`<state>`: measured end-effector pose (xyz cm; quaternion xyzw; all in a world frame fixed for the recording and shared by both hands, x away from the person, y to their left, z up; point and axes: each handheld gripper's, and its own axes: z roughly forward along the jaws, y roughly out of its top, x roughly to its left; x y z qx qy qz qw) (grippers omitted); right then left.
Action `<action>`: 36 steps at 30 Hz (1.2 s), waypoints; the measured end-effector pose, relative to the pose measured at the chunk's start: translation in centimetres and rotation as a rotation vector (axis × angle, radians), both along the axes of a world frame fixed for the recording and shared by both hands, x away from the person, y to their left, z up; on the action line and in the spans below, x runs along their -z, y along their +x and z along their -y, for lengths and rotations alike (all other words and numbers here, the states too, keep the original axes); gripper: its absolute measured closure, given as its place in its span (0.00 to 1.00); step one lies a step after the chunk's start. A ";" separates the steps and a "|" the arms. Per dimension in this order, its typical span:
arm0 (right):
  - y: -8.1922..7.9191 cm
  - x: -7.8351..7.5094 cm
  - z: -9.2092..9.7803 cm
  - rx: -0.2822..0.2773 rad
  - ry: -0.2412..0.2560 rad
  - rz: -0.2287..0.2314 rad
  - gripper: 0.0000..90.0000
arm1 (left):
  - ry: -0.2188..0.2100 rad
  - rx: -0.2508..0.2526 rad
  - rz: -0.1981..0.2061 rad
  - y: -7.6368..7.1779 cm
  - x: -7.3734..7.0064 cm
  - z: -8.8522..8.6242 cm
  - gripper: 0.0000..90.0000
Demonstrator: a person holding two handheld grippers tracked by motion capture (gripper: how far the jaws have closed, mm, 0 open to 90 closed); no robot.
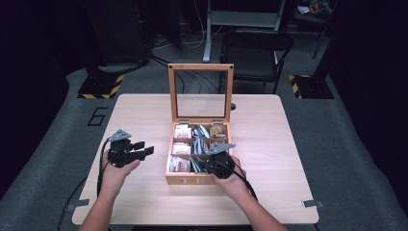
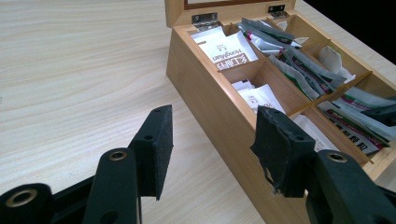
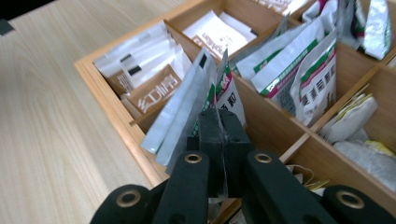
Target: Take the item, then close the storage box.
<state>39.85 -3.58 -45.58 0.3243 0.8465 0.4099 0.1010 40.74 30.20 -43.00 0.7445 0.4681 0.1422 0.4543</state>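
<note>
A wooden tea box [image 1: 188, 180] stands mid-table with its glass lid [image 1: 171, 91] raised upright. Its compartments hold several tea sachets. My right gripper [image 1: 195, 161] reaches into the front middle compartment from the box's near right corner. In the right gripper view the right gripper [image 3: 219, 123] is shut on the lower edge of a silver and green sachet [image 3: 225, 84] that stands on end among others. My left gripper [image 1: 144, 148] hovers over the bare table left of the box. In the left gripper view the left gripper [image 2: 212, 140] is open, with the box's side wall [image 2: 205, 102] just ahead.
The light wooden table [image 1: 269, 144] has free room left, right and in front of the box. Brown and white sachets [image 3: 154, 88] fill the front left compartment. A black folding chair [image 1: 257, 48] stands behind the table's far edge.
</note>
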 end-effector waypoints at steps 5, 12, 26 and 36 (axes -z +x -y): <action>-0.1 -1.4 0.7 -0.006 0.037 0.010 1.00 | 0.001 -0.001 -0.001 0.0 0.1 0.1 0.53; -0.3 -3.9 1.8 -0.012 0.103 0.010 1.00 | -0.007 -0.010 0.001 0.0 0.0 -0.3 0.53; -0.1 -5.9 4.2 0.030 0.133 0.037 1.00 | -0.017 -0.027 -0.001 0.0 -0.1 -0.7 0.53; 0.2 -6.3 6.1 0.073 0.136 0.047 1.00 | -0.016 -0.027 -0.003 0.0 0.0 -0.7 0.53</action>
